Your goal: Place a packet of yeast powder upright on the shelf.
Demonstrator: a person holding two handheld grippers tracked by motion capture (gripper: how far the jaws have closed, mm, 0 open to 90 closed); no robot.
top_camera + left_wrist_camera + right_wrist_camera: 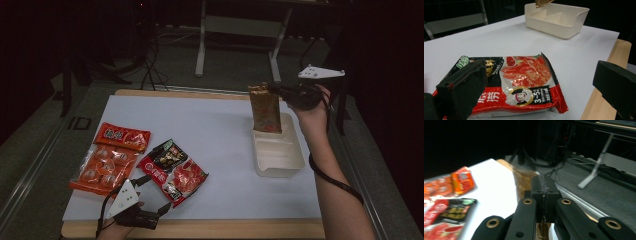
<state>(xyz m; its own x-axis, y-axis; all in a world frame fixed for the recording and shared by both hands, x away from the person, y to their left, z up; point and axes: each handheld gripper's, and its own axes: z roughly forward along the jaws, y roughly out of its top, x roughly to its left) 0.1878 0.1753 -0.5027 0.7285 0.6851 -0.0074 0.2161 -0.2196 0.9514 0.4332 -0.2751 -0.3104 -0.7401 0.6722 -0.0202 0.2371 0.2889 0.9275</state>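
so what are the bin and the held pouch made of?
Bin: looks like matte cream moulded plastic, with smooth rounded walls and a divider. Pouch: likely glossy gold-brown foil or plastic film, crinkled and shiny, hanging from the right gripper.
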